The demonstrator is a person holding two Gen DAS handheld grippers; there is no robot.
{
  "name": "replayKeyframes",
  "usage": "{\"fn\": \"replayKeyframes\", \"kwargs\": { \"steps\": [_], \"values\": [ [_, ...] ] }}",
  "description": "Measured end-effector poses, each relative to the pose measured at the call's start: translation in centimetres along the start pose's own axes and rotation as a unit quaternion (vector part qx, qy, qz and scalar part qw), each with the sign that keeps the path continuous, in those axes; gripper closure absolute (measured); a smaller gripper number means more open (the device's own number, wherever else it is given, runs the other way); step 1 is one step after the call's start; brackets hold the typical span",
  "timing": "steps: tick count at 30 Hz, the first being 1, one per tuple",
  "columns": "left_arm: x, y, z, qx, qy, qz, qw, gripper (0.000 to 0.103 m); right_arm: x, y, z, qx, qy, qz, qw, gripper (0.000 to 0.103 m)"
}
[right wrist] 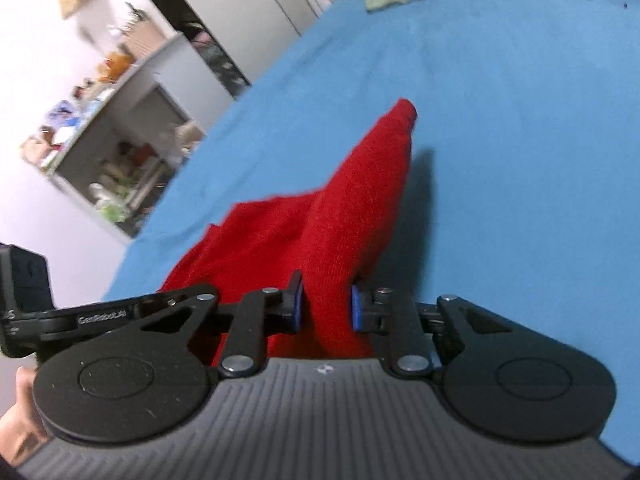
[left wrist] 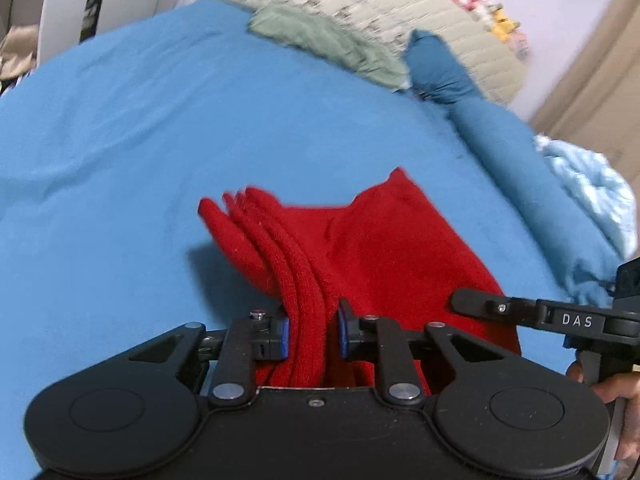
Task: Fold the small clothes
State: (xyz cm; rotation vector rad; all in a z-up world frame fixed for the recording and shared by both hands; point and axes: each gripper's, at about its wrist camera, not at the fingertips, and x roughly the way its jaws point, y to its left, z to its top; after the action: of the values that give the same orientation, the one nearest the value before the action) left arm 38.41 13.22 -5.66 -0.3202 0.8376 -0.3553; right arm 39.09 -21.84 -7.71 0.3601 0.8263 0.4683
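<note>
— What have you got hold of?

— My left gripper (left wrist: 313, 330) is clamped on a bunched, ribbed edge of the red knit garment (left wrist: 360, 248), its blue pads (left wrist: 343, 334) pressing in from both sides. My right gripper (right wrist: 326, 306) is pinched on another part of the same garment (right wrist: 344, 216), which runs forward from its jaws to a narrow tip. The cloth is lifted between them over the blue bedsheet (left wrist: 140, 140), throwing a shadow on it.

— Anything crowding you?

— My right gripper's arm shows at the right edge of the left view, just beside the cloth. Farther up the bed lie a crumpled green garment (left wrist: 324, 42), a dark teal pillow (left wrist: 440, 66) and a pale blue blanket (left wrist: 592, 188), all well apart from the red one. Beyond the bed's left side stands a cluttered shelf unit (right wrist: 116, 136).
</note>
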Motion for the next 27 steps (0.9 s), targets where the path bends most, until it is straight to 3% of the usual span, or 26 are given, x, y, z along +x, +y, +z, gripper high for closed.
{"fn": "replayKeyframes", "kwargs": {
  "steps": [4,8,10,14,16,18,21,22,23,24,25,27],
  "values": [
    [-4.5,-4.6,-3.3,0.033,-0.019,-0.018,0.9991,0.08,-7.8,0.6,-3.0,-0.02,-0.016,0.004,1.0,0.066],
    [-6.3,-8.1,-9.4,0.036,-0.016,-0.034,0.9987,0.08,-14.0,-0.3,-8.9,-0.018,-0.036,-0.014,0.999,0.066],
    [-5.9,-9.0,-12.4,0.023,-0.008,-0.036,0.9991,0.08,-15.3,-1.3,-11.9,-0.004,-0.036,-0.027,0.999,0.066],
    [-3.4,-10.1,-18.5,0.021,0.02,0.006,0.9996,0.08,-15.0,-4.3,-17.8,0.005,-0.001,-0.068,0.998,0.066],
    [-2.9,-10.3,-19.6,0.034,0.018,0.034,0.9987,0.078,-15.1,-5.7,-19.5,0.014,-0.003,-0.071,0.997,0.065],
    [-3.1,-10.2,-20.0,0.031,0.01,0.038,0.9988,0.075,-15.6,-6.2,-20.2,0.023,-0.019,-0.059,0.998,0.063],
    [-3.6,-10.9,-19.5,0.033,0.003,0.052,0.9981,0.067,-15.5,-4.9,-19.6,0.009,-0.022,-0.072,0.997,0.05],
    [-4.1,-11.1,-19.4,0.043,-0.005,0.061,0.9972,0.057,-15.9,-4.6,-19.5,0.0,-0.026,-0.076,0.997,0.044],
    [-4.5,-11.3,-19.3,0.053,-0.014,0.07,0.996,0.041,-16.3,-4.4,-19.3,-0.009,-0.034,-0.083,0.996,0.032],
    [-4.6,-11.6,-19.2,0.063,-0.024,0.082,0.9943,0.033,-16.4,-4.0,-19.0,-0.018,-0.043,-0.094,0.994,0.022],
    [-4.6,-11.5,-19.1,0.073,-0.031,0.095,0.9924,0.027,-16.6,-4.0,-19.0,-0.025,-0.048,-0.105,0.993,0.021],
    [-3.8,-11.2,-19.1,0.082,-0.026,0.117,0.9894,0.027,-15.8,-4.3,-18.7,-0.031,-0.045,-0.13,0.99,0.021]
  ]
}}
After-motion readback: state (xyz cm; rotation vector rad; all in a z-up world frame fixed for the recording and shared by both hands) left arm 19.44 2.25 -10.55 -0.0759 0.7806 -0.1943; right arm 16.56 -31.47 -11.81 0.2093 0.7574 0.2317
